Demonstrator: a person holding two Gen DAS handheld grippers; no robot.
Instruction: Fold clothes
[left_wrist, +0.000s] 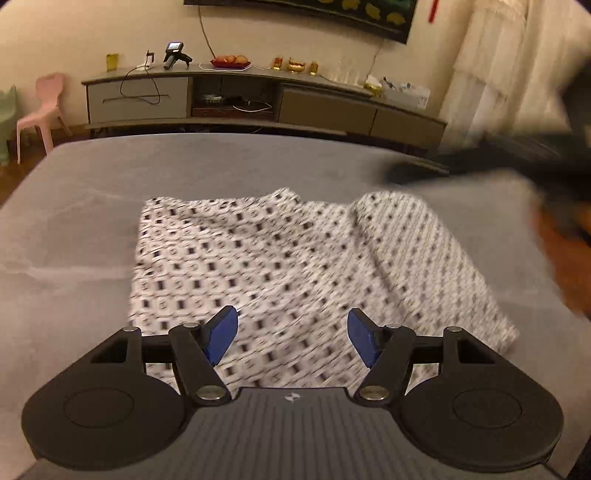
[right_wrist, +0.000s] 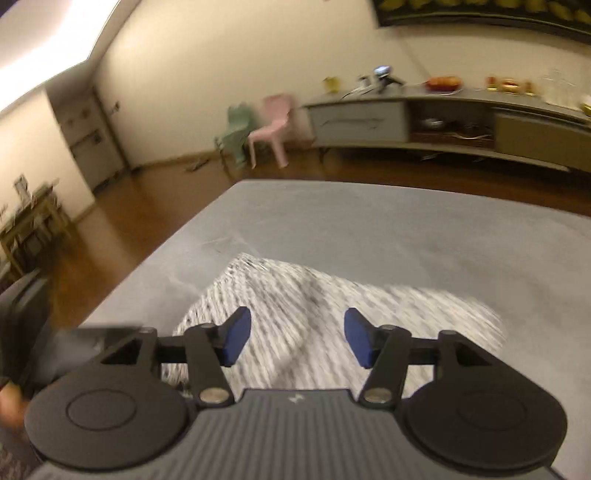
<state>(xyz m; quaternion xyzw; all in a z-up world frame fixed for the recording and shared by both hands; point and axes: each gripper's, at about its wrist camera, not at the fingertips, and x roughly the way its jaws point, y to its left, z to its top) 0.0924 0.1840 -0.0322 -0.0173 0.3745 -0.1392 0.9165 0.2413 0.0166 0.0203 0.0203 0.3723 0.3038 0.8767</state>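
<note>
No readable text, labels or numbers anywhere in either wrist view.

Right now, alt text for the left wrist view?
The open left hand-held gripper hovers over a black-and-white patterned garment lying rumpled on a grey table, nothing between its blue pads. A low media cabinet and a pink chair stand by the far wall.

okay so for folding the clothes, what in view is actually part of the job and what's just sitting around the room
Part of the job:
- patterned garment, lying on the grey table
- left gripper, open, nothing between its pads
- right gripper, open, also holding nothing

Just lying about:
- pink chair
- green chair
- low cabinet by the wall
- fruit plate on it
</note>
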